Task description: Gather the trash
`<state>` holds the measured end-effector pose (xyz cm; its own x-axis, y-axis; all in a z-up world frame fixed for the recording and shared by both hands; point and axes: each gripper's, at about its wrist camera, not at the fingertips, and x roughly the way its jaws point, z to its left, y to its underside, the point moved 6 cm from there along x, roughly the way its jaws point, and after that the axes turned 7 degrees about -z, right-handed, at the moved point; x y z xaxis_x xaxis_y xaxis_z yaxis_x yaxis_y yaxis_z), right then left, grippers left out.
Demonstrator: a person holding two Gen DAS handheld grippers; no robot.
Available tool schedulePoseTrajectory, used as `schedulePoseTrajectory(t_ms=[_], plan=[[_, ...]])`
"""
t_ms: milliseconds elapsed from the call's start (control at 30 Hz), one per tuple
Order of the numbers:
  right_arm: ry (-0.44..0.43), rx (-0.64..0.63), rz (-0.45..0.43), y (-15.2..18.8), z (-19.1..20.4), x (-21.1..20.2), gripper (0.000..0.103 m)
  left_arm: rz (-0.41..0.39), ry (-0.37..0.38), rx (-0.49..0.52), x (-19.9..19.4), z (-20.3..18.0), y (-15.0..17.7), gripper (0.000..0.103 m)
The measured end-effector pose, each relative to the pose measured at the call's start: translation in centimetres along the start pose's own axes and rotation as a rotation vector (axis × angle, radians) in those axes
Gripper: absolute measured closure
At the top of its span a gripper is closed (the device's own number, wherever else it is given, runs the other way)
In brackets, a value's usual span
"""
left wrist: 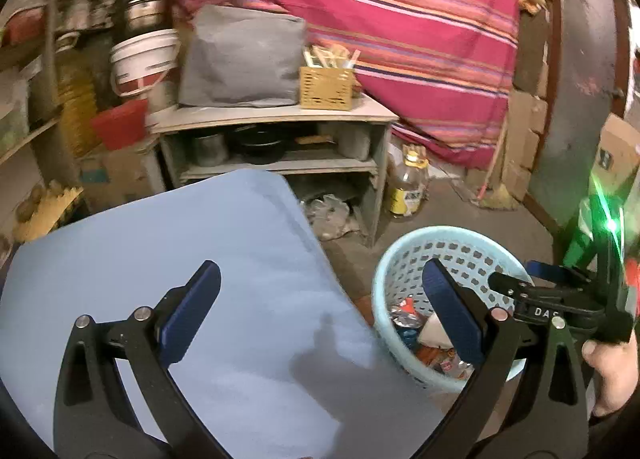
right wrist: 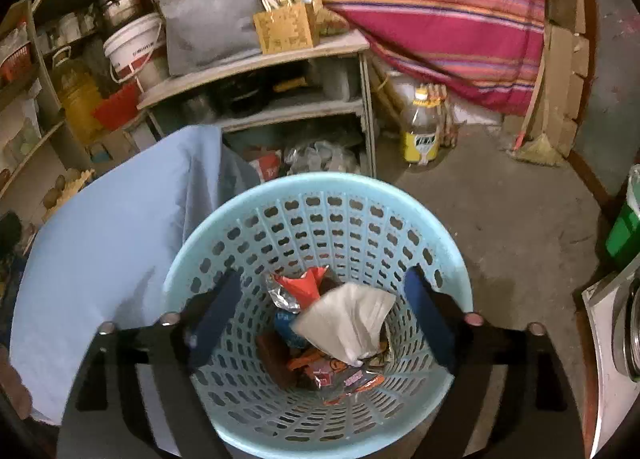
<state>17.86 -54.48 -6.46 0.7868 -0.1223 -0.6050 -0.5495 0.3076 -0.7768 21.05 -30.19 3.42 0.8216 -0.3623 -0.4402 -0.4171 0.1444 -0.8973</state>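
Concrete floor [right wrist: 500,211]; upright basket [right wrist: 320,195] opens upward; tissue [right wrist: 352,323] inside, tip downward.

A pale blue plastic basket [right wrist: 320,195] with slotted, perforated walls stands upright on the floor, filling the lower middle of the right wrist view and sitting at about four o'clock in the left wrist view [left wrist: 404,247], just beside the blue-covered bench. Inside it lies a loose heap of trash: a crumpled white tissue [right wrist: 352,319] on top near the centre, a red and silver foil wrapper [right wrist: 298,287] touching it at about eleven o'clock, and a blue wrapper [right wrist: 286,325] partly under both. Orange and red printed packets [right wrist: 344,375] lie flat on the bottom toward six o'clock.
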Motion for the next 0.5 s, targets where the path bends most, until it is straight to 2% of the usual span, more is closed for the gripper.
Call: schedulePoseTrajectory(t_ms=[167,267,433,500], plan=[[0.024,-0.008,-0.086,-0.4,0.9,-3.4,0.005,-0.065,-0.046,-0.001,-3.6,1.7,0.1,0.005],[0.032,-0.029,-0.142,-0.4,2.4,-6.0,0.005,-0.1,-0.051,0.007,-6.3,2.5,0.8,0.005],[0.002,-0.022,-0.209,1.1,5.2,-10.3,0.005,-0.104,-0.022,0.003,-9.9,3.8,2.6,0.005],[0.006,-0.028,-0.232,2.5,6.5,-11.8,0.005,-0.11,-0.052,0.024,-11.4,4.4,3.6,0.005]])
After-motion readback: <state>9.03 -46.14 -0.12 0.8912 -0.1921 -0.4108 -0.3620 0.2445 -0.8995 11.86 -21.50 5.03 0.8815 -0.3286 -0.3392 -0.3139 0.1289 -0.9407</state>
